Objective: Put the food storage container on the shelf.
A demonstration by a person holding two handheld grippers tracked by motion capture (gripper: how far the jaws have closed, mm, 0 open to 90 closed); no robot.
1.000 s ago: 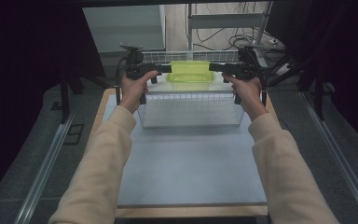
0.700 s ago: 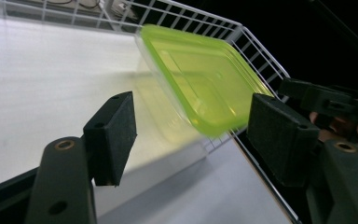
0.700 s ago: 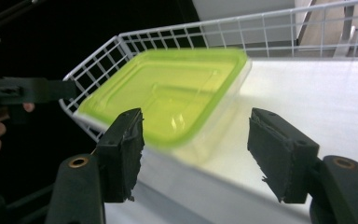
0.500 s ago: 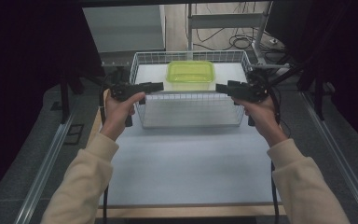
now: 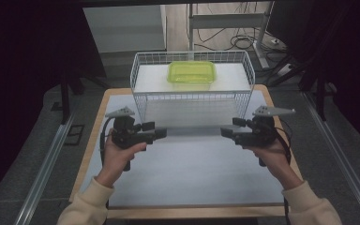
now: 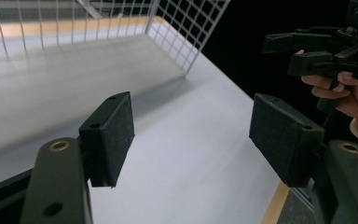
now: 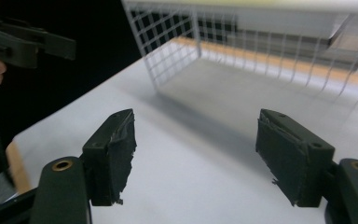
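Both claws (image 5: pixel 193 133) before basket (image 5: pixel 192 101), empty

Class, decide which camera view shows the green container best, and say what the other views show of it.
The high view: the green container sits whole, seen from above, at the far side of the wire basket. The right gripper view gives a blurred yellowish strip along its top edge, possibly the container. The left gripper view catches basket mesh and table.

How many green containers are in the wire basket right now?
1. A single green lidded container sits toward the far side of the white wire basket, about midway across. The mesh hides nothing else that I can make out.
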